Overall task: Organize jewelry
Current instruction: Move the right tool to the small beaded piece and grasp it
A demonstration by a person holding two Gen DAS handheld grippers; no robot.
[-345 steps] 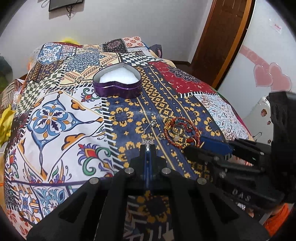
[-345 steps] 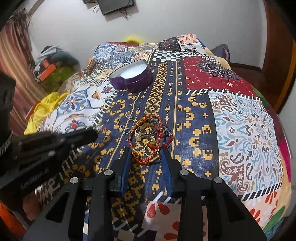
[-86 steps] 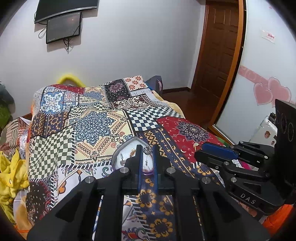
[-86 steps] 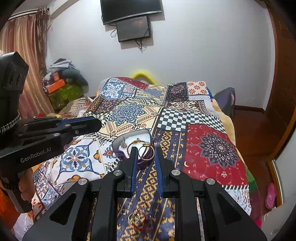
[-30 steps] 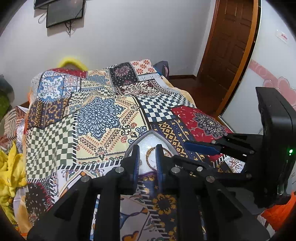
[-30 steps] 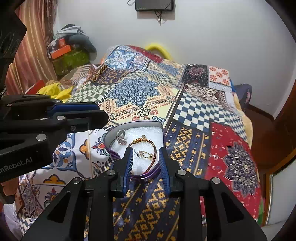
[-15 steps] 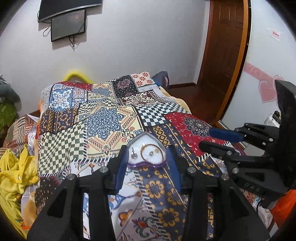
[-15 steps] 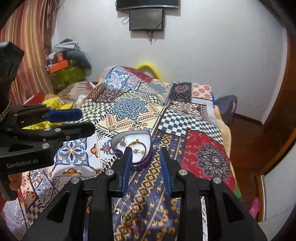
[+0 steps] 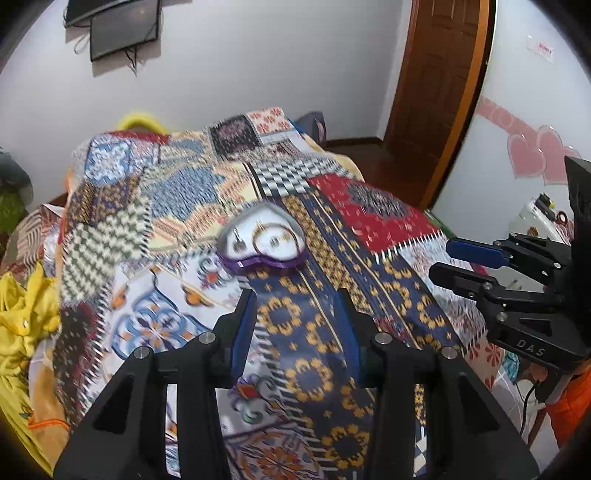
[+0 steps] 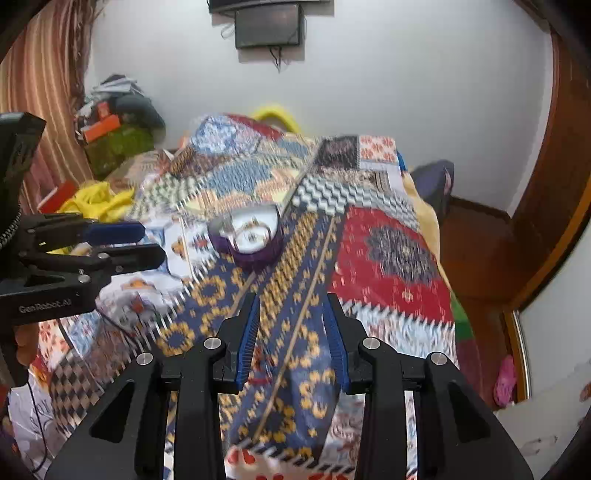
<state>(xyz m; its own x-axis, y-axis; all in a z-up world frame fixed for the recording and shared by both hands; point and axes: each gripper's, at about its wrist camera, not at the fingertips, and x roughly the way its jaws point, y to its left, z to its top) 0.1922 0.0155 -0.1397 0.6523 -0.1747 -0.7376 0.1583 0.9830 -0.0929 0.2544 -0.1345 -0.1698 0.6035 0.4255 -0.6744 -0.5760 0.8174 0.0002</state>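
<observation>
L gripper point(image 9: 297, 295): jaws spread wide, nothing between them, held above the patchwork bedspread point(image 9: 369, 218), well short of the box. R gripper point(image 10: 291, 299): also spread apart, empty, over the blue/yellow strip of the cloth. Each gripper shows in the other's cam, off to the side, fingers parted there too.

Ahead of both, near bed centre: purple heart-shaped box point(image 9: 263, 240), lid off, white padding inside, sitting flat on the bedspread. Contents, seen through motion blur: a gold bangle point(image 9: 275, 236) lying on the pad w/ a small piece inside its ring, and a small earring-like piece point(image 9: 236, 236) at the box's left lobe. Can't tell finer detail; both views are smeared.

Further out: yellow cloth point(image 9: 22, 306) at bed's left edge, wall-mounted screen point(image 10: 269, 24) above the headboard side, brown door point(image 9: 439, 88) to the right.
</observation>
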